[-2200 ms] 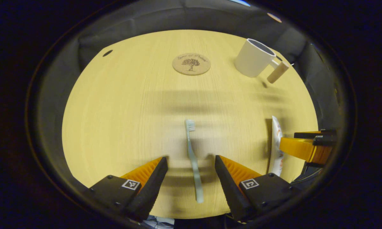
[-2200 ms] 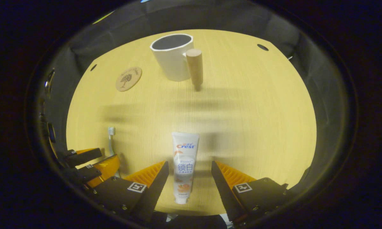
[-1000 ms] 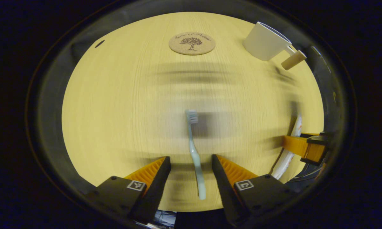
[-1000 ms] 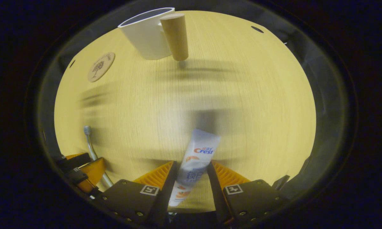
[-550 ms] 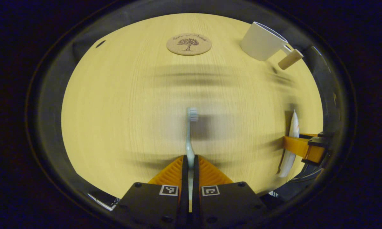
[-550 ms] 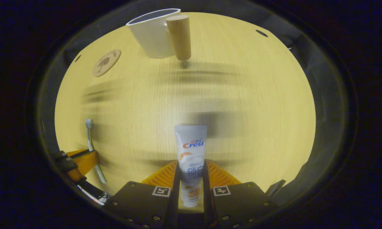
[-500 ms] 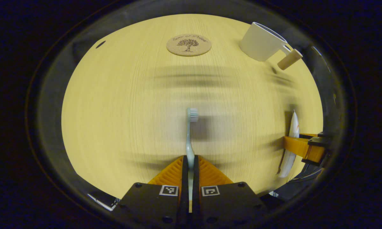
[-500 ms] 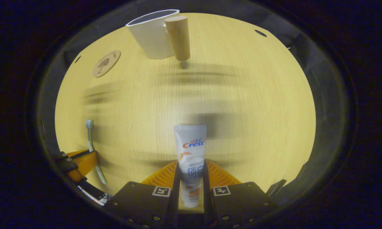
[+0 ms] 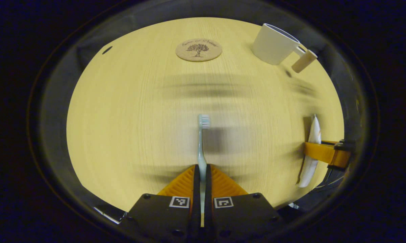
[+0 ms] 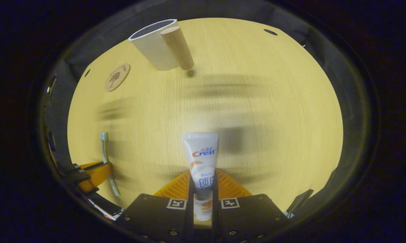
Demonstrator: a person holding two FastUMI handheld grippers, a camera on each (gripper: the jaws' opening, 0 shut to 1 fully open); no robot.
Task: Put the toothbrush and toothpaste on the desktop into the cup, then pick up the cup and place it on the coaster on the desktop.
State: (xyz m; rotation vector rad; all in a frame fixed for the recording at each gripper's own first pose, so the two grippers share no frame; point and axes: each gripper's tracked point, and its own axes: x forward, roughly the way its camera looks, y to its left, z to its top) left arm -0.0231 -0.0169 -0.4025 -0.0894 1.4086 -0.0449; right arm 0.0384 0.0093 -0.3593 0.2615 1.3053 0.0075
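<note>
Your left gripper [image 9: 200, 168] is clamped on the handle of the pale green toothbrush [image 9: 201, 141], its white bristle head pointing out over the wooden desktop [image 9: 128, 111]. Your right gripper [image 10: 203, 177] pinches the white toothpaste [image 10: 201, 155] tube, crimped end forward. The right gripper view looks into the white cup [image 10: 154, 45] with its wooden handle, the cork coaster [image 10: 117, 77] lying to its left.

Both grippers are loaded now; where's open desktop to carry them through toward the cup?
The middle of the light wooden desktop is bare, bordered by the round cork coaster, the white cup with a wooden handle and the held toothpaste tube. Crowding is only near the toothbrush.
</note>
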